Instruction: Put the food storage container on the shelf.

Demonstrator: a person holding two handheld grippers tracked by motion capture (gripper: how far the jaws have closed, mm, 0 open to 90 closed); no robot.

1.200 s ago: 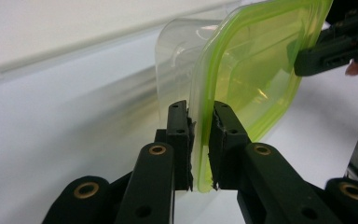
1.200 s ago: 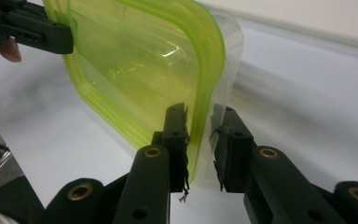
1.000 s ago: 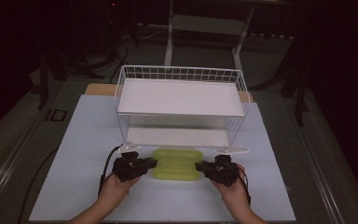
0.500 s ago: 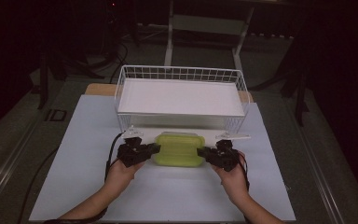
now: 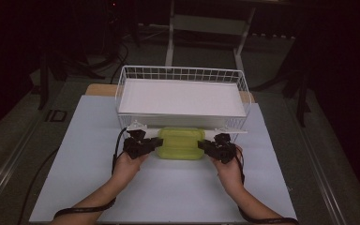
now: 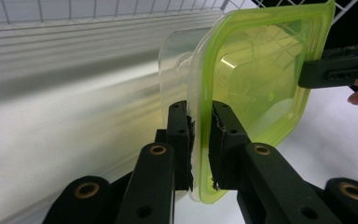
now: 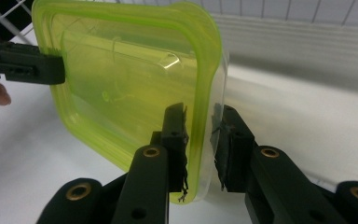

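Yellow-green plastic marks the lid of a clear food container that sits at the front edge of the white wire rack, just under its lower shelf, on the white table. The left gripper pinches the container's left rim, its pads pressed on the lid's edge from both sides. The right gripper has its jaws around the right rim; one pad lies against the green lid, the other stands a little off the clear wall, and these jaws have just been easing apart. In the left gripper view the container's body points toward the rack's white shelf
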